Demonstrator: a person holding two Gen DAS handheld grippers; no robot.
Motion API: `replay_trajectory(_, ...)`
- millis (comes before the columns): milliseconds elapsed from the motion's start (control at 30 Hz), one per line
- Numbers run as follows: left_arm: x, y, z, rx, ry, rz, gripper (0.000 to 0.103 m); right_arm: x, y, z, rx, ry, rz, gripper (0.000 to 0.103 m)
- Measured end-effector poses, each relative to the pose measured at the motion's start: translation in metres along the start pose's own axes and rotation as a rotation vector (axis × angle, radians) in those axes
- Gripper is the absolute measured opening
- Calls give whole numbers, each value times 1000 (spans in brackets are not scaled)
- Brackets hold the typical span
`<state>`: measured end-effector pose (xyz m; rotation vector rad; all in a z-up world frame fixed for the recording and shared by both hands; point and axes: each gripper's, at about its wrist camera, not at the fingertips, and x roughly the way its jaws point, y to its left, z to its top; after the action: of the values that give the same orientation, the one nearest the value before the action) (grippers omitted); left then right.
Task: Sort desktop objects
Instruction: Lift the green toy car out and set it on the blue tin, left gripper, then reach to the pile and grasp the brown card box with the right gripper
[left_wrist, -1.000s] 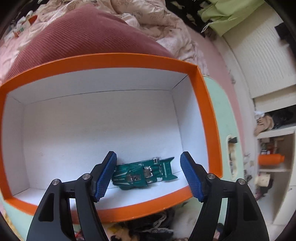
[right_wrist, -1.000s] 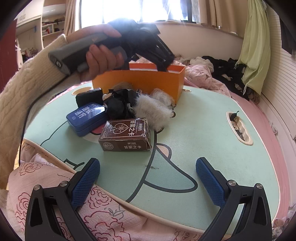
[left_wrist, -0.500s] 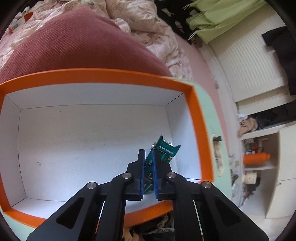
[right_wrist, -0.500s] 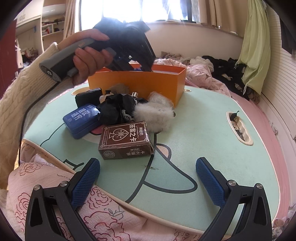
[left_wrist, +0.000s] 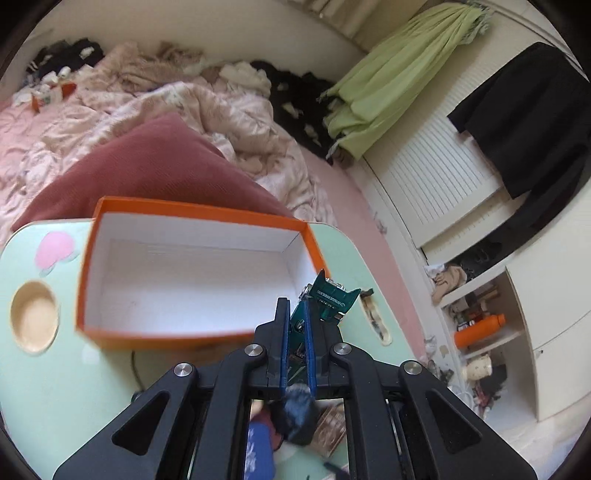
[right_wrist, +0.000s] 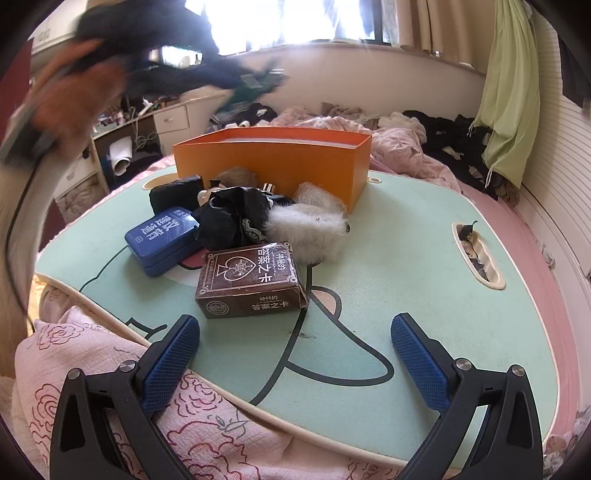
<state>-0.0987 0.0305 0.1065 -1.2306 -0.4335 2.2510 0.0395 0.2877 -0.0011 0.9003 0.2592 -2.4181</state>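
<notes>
The left gripper (left_wrist: 296, 341) is clenched on the green toy car (left_wrist: 325, 301), which is pinched by its sides between the blue fingers (left_wrist: 283, 343), its tail projecting past the tips. The car is held aloft, above the near right corner of the orange box (left_wrist: 207, 334) and clear of its white floor, which shows nothing inside. In the right wrist view the left hand (right_wrist: 79, 96) and its load are seen only as a blur high above the box (detail cannot be told).

The right gripper (right_wrist: 295, 354) is released, its fingers spread wide over the near edge of the mint-green desk (right_wrist: 406, 258), nothing between them. It is judged to be parked clear of the work.

Unsorted items are grouped in front of the box: brown card box (right_wrist: 251, 280), blue tin (right_wrist: 162, 236), black bundle (right_wrist: 232, 218), white fluffy item (right_wrist: 306, 229).
</notes>
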Motion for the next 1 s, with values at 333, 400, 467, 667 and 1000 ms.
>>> replay_trajectory(333, 6, 25, -76, -6, -46, 73, 25, 0, -2, 0, -1, 2, -3, 103)
replay_trajectory(400, -4, 18, -79, 18, -102, 106, 41, 0, -2, 0, -1, 3, -2, 103)
replay_trajectory(467, -18, 7, -89, 71, -170, 149, 64, 0, -2, 0, -1, 3, -2, 103)
replay_trajectory(667, -34, -6, -135, 212, -196, 322, 82, 0, -3, 0, -1, 3, -2, 103)
replay_trajectory(1000, -18, 24, -198, 198, -253, 555, 87, 0, -4, -2, -2, 6, -8, 103)
